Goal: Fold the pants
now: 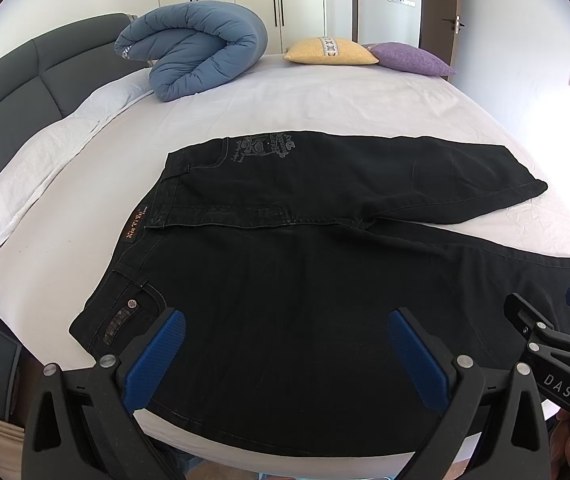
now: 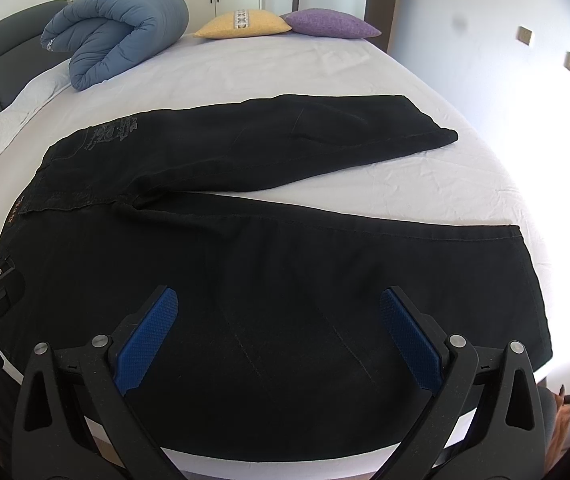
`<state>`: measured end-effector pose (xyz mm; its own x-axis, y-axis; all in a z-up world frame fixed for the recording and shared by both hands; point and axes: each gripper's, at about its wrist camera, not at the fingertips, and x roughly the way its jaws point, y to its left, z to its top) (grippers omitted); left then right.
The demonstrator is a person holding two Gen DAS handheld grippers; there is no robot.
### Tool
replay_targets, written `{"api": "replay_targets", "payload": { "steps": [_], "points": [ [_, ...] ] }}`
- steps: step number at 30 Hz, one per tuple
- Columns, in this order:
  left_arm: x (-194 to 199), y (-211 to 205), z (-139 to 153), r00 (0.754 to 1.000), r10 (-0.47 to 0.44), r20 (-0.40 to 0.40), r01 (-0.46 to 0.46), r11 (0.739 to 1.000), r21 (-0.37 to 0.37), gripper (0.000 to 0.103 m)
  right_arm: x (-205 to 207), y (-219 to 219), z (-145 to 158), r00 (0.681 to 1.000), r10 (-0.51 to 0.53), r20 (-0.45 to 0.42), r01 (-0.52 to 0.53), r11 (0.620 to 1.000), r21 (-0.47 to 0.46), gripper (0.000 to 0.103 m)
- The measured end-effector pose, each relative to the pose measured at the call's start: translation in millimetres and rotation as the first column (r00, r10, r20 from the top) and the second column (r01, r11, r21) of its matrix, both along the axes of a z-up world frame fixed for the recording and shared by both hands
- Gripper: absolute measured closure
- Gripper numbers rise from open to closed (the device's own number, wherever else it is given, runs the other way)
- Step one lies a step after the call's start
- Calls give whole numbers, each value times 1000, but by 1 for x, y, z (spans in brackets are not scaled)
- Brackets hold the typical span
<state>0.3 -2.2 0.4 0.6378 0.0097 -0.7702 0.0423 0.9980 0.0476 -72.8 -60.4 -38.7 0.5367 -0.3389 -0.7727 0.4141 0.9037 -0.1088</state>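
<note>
- We are looking at black pants (image 1: 305, 280) lying flat on the white sheet of a bed (image 1: 325, 96), waistband toward the left and the two legs spreading apart toward the right.
- The far leg (image 2: 325, 136) is angling away from the near leg (image 2: 365, 280), with a wedge of sheet showing between them.
- We are holding the left gripper (image 1: 285, 332) over the hip and pocket area near the bed's front edge, its blue pads (image 1: 157, 356) spread wide and gripping nothing.
- We are holding the right gripper (image 2: 279, 312) over the near leg, jaws wide apart too, nothing between them.
- The right gripper is showing at the right edge of the left wrist view, just beside the left one.
- A rolled blue quilt (image 1: 197, 48) is sitting at the far side by the dark headboard (image 1: 13, 80), with a yellow cushion (image 1: 331, 52) and a purple cushion (image 1: 413, 58) touching each other farther right.
- A white pillow (image 1: 45, 160) is lying along the headboard.
</note>
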Motion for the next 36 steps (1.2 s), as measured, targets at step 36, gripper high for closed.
{"api": "replay_targets", "payload": {
  "steps": [36],
  "points": [
    [-4, 9, -5, 1000, 1, -9, -1, 1000, -1, 0, -3, 10, -12, 1000, 2, -8, -2, 1000, 6, 0]
  ]
}}
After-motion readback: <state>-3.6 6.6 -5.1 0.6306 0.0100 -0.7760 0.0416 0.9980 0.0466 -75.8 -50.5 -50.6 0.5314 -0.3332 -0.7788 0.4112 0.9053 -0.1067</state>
